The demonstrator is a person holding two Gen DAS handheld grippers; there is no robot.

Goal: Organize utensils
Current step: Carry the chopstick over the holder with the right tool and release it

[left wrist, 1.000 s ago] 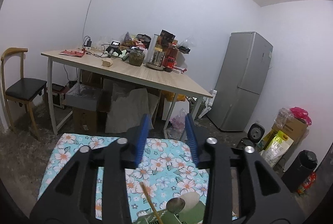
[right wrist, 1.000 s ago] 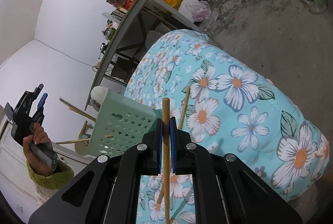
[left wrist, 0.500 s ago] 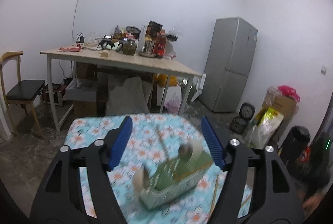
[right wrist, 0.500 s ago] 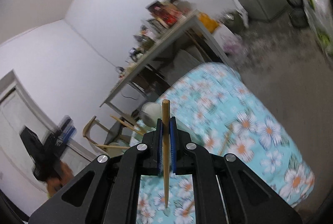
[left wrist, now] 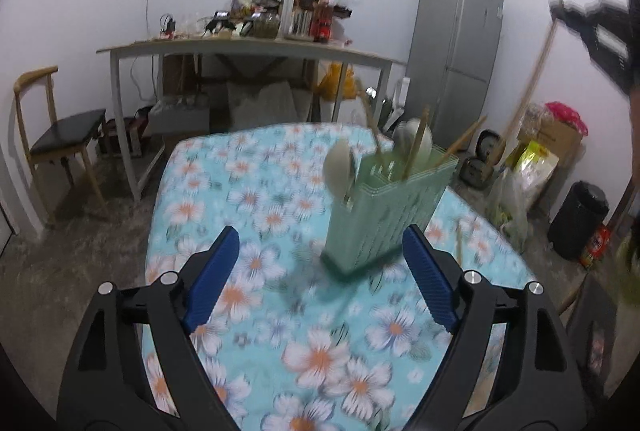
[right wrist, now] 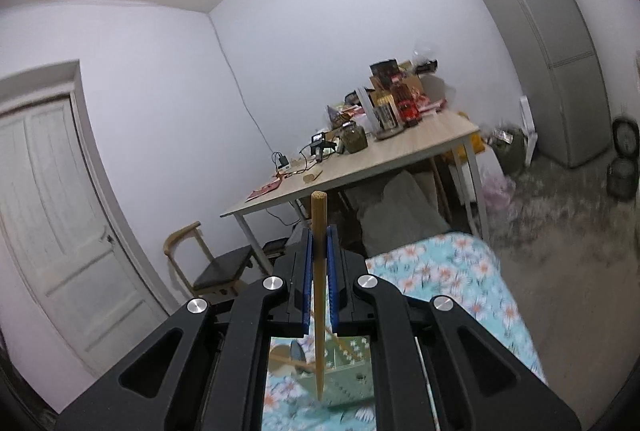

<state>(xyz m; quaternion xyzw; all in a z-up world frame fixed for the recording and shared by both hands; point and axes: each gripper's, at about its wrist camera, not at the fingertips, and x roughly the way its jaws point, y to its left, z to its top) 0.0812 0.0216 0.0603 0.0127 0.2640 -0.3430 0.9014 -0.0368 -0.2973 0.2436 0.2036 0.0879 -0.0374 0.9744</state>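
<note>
Presently the jaws of the right gripper (right wrist: 319, 271) are seen pressed together on a wooden chopstick (right wrist: 319, 295), which is clamped near its upper part. Its long axis is held nearly upright, the blunt end above the jaws and the thin tip hanging down. Directly below that tip the green utensil basket (right wrist: 344, 379) is seen between the gripper's arms, so the tip is judged to be above the basket and not yet inside it. The coming move is judged to be a straight lowering along the chopstick's own axis into the basket.

The jaws of the left gripper (left wrist: 320, 271) have just been opening and are now wide apart, with nothing between the pads. The same basket (left wrist: 384, 215) is seen ahead of these jaws and a little toward the right jaw, near them but not touched. It is standing upright on the counter with the flowered cloth (left wrist: 248, 199). Spoons (left wrist: 340, 167) and other chopsticks (left wrist: 460, 143) are already held in the basket, leaning at different angles. One more chopstick (left wrist: 459, 241) seems to lie on the cloth just to the right of the basket, though it is blurred. The right gripper is judged nearer to the basket's opening, from above; the left one may be used for steadying the basket.
</note>
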